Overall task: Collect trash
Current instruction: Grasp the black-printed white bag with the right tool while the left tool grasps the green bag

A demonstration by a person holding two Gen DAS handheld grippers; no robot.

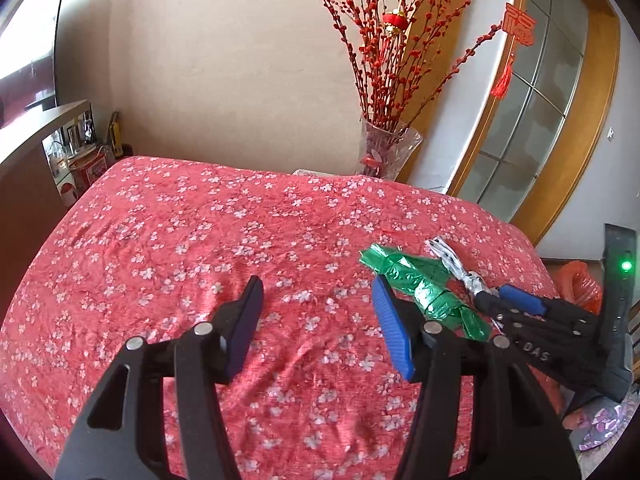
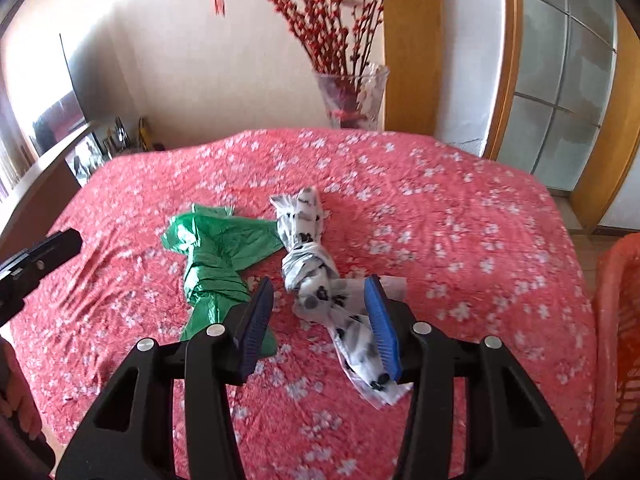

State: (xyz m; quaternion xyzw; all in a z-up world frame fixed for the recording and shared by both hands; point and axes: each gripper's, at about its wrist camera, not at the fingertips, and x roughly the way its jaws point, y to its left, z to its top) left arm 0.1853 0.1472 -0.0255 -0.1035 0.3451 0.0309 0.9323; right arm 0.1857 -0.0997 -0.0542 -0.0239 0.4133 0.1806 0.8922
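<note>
A crumpled green foil wrapper point(image 2: 216, 256) and a knotted white plastic bag with black spots point(image 2: 308, 264) lie side by side on the red flowered cloth point(image 2: 460, 240). My right gripper point(image 2: 319, 284) stands open low over the cloth, and the near end of the white bag lies between its fingers. The right pad is at the bag's edge and the left pad is clear of it. My left gripper point(image 1: 317, 284) is open over bare cloth with nothing between its fingers. The green wrapper point(image 1: 424, 288) sits just right of it, with the white bag point(image 1: 452, 260) and the right gripper point(image 1: 493, 292) beyond.
An orange basket point(image 2: 616, 340) stands past the cloth's right edge. A glass vase point(image 2: 352, 96) with red branches sits behind the far edge. A shelf with small items point(image 1: 80, 152) is at the far left. A person's hand point(image 2: 16, 404) shows at the lower left.
</note>
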